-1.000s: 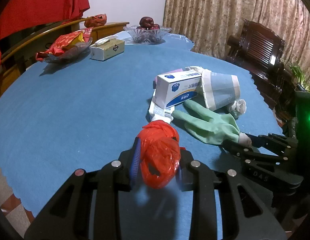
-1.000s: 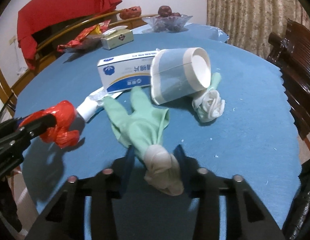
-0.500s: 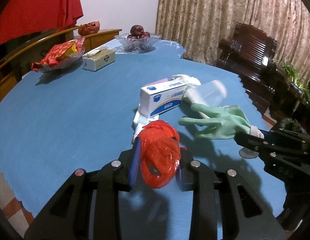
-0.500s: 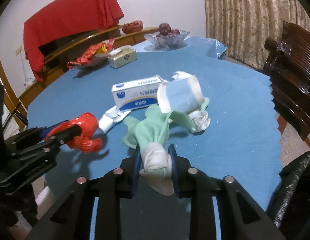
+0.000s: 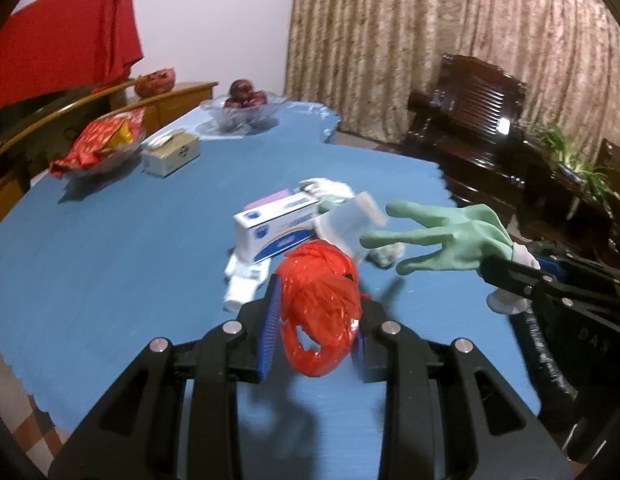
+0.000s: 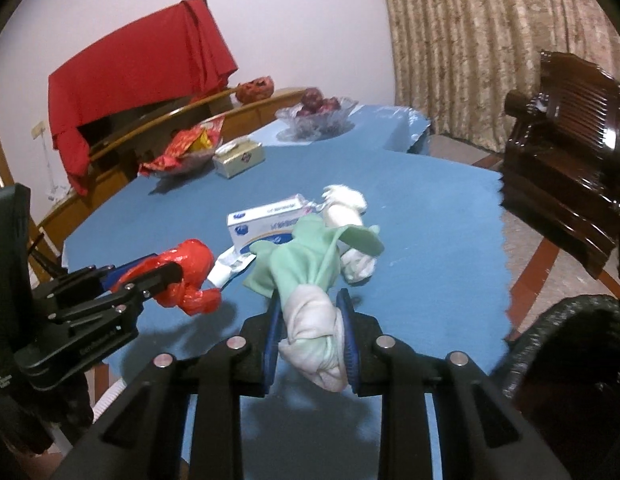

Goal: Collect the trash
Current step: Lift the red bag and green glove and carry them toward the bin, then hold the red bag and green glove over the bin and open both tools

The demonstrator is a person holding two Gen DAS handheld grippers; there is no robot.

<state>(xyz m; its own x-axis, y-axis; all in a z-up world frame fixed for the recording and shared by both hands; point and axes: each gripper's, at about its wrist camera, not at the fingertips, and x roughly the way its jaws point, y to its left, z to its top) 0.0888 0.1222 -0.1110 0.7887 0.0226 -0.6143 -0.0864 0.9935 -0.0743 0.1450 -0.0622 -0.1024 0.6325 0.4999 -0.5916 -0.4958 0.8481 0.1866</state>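
Green rubber glove (image 6: 310,256) hangs from the right gripper (image 6: 311,332), whose jaws have just been closing and now squeeze its white cuff. Its long way runs straight out ahead, fingers pointing far, up off the blue table (image 5: 110,248). Over on the left, the left gripper (image 5: 315,320) is clamped on a red plastic bag (image 5: 319,304), also up in the air. Both hands are full. More trash lies farther out on the table: a white box (image 5: 276,228) and a clear cup (image 5: 347,224), right ahead of the left gripper, which looks nearer to them.
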